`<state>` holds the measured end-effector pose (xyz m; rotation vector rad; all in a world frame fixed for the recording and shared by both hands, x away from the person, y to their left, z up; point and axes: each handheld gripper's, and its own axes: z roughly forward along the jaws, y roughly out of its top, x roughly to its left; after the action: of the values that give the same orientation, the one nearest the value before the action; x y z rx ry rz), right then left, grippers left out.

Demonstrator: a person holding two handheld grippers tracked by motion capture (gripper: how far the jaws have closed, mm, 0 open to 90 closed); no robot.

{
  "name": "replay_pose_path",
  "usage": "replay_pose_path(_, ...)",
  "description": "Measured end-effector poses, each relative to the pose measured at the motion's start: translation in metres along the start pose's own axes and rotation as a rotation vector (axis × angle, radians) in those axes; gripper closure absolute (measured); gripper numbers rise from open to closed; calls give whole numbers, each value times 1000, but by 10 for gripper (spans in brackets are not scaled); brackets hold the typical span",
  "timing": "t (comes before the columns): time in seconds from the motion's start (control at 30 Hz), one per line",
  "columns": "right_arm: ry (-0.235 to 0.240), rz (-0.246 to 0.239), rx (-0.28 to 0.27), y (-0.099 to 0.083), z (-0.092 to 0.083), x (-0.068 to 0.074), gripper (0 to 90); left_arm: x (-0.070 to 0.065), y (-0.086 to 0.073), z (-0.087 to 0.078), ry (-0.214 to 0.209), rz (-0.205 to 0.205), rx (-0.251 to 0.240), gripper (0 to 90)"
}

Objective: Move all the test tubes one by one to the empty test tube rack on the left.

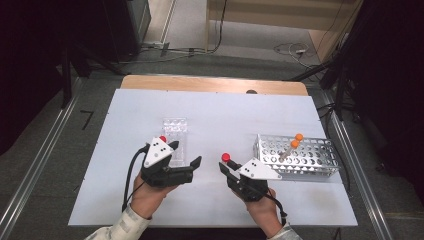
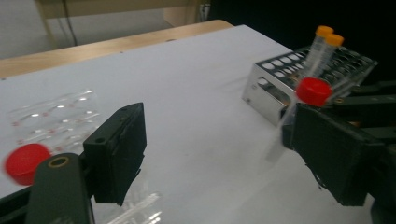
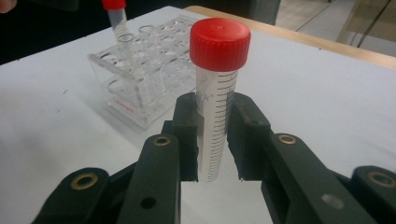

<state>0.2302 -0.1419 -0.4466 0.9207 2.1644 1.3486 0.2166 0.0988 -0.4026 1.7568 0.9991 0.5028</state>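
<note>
My right gripper is shut on a clear graduated tube with a red cap, held upright over the middle of the white table. That same tube stands just behind one jaw in the left gripper view. To its left, my left gripper is open, with nothing between its jaws. Beside it is a clear plastic rack with one red-capped tube standing in it.
A metal wire rack at the right holds two orange-capped tubes that lean. The white table top ends at a wooden strip at the back. Cables lie on the floor beyond.
</note>
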Motion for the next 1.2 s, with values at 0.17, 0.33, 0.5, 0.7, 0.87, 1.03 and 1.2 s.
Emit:
replay_pose_path(0.17, 34, -23, 13, -2, 4, 12, 712, -20, -3, 5, -75, 44, 19, 256)
replay_pose_path(0.33, 66, -40, 14, -2, 5, 20, 712, -28, -5, 7, -100, 67, 23, 362)
replay_pose_path(0.5, 94, -57, 12, -2, 4, 28, 712, -30, -9, 9, -112, 81, 26, 469)
replay_pose_path(0.7, 106, -61, 7, -2, 4, 32, 712, -32, -10, 10, -119, 101, 27, 632)
replay_pose_path(0.87, 110, -61, 7, -2, 4, 32, 712, -33, -11, 11, -122, 108, 29, 666)
replay_pose_path(1.03, 112, -60, 6, -2, 4, 32, 710, -33, -11, 10, -116, 113, 24, 694)
replay_pose_path(1.2, 132, -50, 15, -1, 4, 31, 493, -30, -9, 7, -121, 99, 13, 697)
